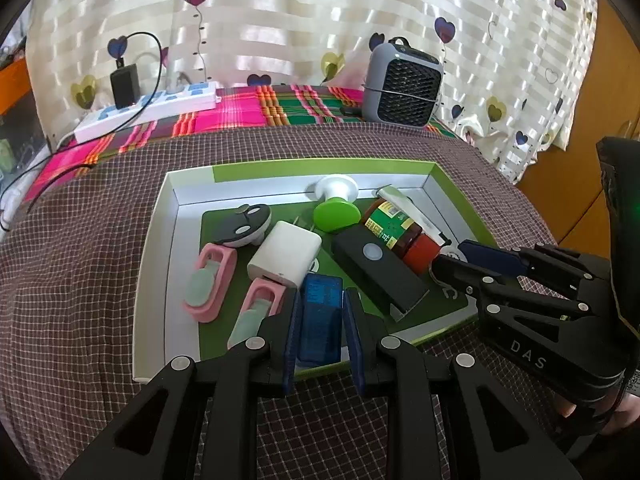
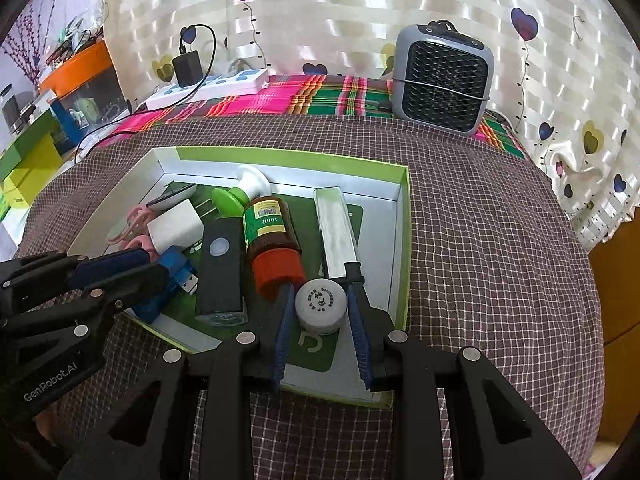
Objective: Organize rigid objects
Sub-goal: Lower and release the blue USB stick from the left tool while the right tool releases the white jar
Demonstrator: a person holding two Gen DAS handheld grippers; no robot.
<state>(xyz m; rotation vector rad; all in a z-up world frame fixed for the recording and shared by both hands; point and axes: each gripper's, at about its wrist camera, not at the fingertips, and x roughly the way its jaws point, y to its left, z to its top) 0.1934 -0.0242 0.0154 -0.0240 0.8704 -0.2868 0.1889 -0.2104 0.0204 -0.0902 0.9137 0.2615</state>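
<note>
A green-rimmed white box [image 1: 158, 240] [image 2: 404, 240] lies on the checked cloth and holds the objects. My left gripper [image 1: 322, 330] has its blue pads against both sides of a translucent blue USB device [image 1: 321, 322] at the box's near edge; it also shows in the right wrist view [image 2: 176, 276]. My right gripper [image 2: 320, 312] has its pads around a small white round jar [image 2: 321, 305] in the box's near right corner. A brown bottle with a red cap [image 2: 272, 240] [image 1: 396, 232] lies beside the jar.
The box also holds a black rectangular device [image 1: 376, 276], a white charger [image 1: 286, 260], two pink clips [image 1: 210, 282], a green-and-white knob [image 1: 334, 208], a black-and-white gadget [image 1: 244, 226] and a clear tube [image 2: 336, 232]. A grey fan [image 2: 442, 80] and power strip [image 1: 152, 110] stand behind.
</note>
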